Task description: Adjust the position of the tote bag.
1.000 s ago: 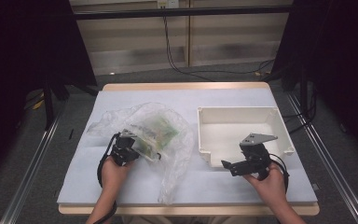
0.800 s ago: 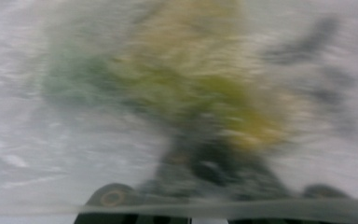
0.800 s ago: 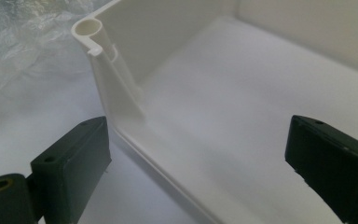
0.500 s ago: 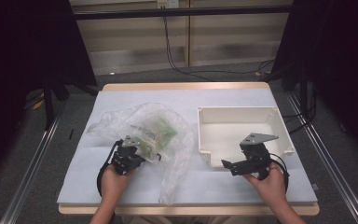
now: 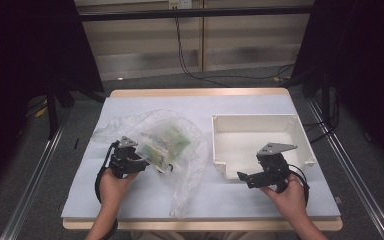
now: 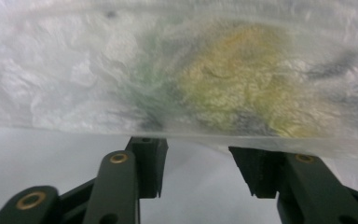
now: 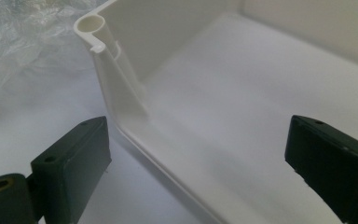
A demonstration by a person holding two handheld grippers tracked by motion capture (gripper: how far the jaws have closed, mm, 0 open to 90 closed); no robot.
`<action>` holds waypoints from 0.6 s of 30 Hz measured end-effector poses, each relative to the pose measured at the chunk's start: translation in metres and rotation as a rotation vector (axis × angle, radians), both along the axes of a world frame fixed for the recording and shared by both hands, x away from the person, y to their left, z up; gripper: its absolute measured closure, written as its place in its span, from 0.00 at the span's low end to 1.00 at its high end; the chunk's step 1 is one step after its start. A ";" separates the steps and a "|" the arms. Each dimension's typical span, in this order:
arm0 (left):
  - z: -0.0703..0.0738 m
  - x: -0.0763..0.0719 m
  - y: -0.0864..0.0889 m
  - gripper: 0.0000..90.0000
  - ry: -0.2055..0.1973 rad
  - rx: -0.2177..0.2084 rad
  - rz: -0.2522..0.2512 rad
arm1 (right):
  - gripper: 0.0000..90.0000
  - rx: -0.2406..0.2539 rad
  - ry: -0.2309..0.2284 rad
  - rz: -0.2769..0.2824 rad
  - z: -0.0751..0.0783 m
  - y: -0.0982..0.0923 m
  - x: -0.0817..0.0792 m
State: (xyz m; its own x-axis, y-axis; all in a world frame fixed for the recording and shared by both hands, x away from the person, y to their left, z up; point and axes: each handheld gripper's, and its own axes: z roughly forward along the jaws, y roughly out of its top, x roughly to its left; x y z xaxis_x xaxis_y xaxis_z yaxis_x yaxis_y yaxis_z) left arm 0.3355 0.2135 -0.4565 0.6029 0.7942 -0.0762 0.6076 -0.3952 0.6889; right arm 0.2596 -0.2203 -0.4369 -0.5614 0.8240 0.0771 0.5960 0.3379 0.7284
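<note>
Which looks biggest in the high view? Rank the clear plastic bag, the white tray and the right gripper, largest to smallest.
1. Clear plastic bag: its crumpled spread covers the most table.
2. White tray: nearly as large; the gap is small, so this order is unsure.
3. Right gripper: plainly smallest, jaws apart with nothing between them.

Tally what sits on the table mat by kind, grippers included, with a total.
Clear plastic bag, green and yellow contents inside: 1
White bin: 1
Handheld grippers: 2, left gripper and right gripper
Total: 4
</note>
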 end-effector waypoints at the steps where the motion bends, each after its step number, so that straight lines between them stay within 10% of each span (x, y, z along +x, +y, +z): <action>1: 0.000 -0.002 0.004 0.56 -0.003 0.007 0.008 | 0.07 0.003 0.005 -0.006 0.000 0.000 -0.001; 8: 0.007 -0.020 0.034 0.47 -0.099 0.067 0.026 | 0.07 0.009 0.006 -0.006 0.000 -0.001 0.001; 18: 0.027 -0.008 0.045 0.44 -0.133 0.005 0.057 | 0.07 -0.009 0.026 0.014 -0.002 0.006 0.000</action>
